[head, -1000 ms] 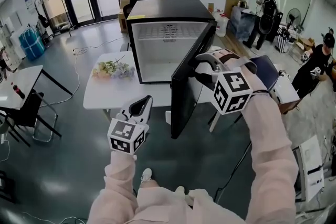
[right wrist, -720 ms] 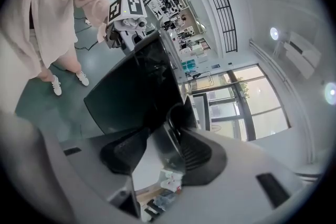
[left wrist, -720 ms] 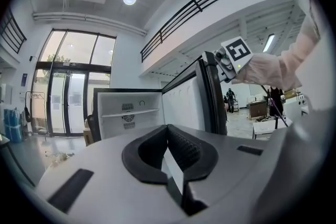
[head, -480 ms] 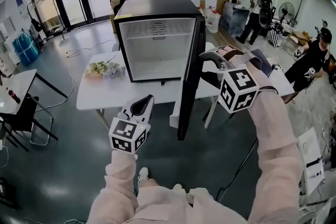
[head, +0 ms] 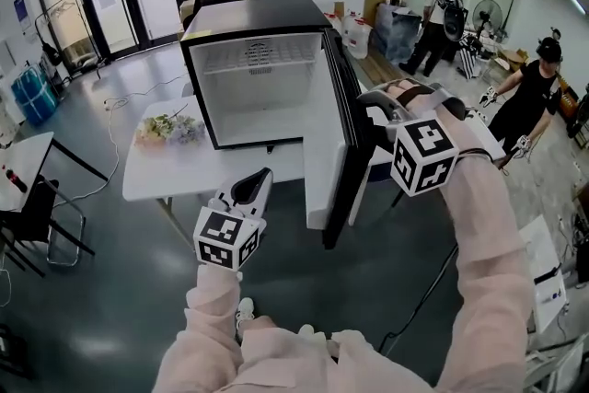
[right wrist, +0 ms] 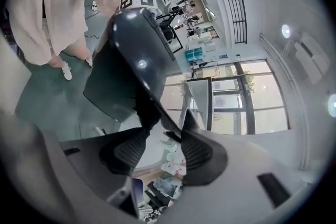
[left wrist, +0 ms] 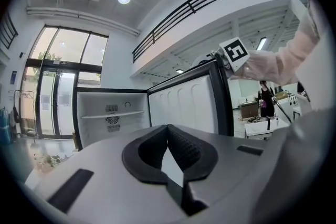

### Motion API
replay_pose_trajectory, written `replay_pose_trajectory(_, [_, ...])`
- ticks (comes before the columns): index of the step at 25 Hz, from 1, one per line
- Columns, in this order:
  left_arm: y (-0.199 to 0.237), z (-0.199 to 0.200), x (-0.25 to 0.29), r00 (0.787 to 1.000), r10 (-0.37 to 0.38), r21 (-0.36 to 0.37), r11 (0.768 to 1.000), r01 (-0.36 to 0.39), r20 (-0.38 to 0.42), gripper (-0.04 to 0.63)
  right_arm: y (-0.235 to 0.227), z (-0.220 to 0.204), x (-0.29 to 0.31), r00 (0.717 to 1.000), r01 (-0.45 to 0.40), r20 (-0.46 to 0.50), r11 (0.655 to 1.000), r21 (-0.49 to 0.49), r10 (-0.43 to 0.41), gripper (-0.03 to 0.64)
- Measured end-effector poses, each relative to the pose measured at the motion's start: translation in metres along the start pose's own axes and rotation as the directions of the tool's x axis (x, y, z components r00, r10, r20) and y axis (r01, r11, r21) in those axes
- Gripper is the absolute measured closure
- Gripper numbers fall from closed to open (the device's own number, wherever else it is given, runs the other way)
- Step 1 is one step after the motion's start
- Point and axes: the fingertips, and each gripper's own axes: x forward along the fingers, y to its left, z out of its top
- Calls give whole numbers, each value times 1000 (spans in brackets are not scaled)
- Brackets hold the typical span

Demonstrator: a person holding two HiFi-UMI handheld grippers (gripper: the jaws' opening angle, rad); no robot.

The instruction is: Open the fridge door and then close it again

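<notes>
A small black fridge stands on a white table, and its white inside is bare. Its door hangs wide open toward me, white liner showing. My right gripper is at the door's top edge. Its jaws have just been opening, and the door's black corner reaches in between the spread fingertips of that gripper without the pads pressing on it. My left gripper hangs low in front of the table, shut on nothing. From the left gripper I see the fridge and door ahead.
A bunch of flowers lies on the table left of the fridge. A black chair and another table stand at the far left. People and boxes are at the back right. A cable runs across the floor behind the table.
The door has swung further open toward the right, so its white liner now faces me. My right gripper has followed its top edge. The left gripper has shifted little in the picture.
</notes>
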Motion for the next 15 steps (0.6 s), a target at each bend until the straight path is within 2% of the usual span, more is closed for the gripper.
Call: replay_pose_trajectory(15, [-10,-1,2,1000,0,8,1000,0,-7,583,4,-12,-7,999,-2,-33,1000,-16,2,417])
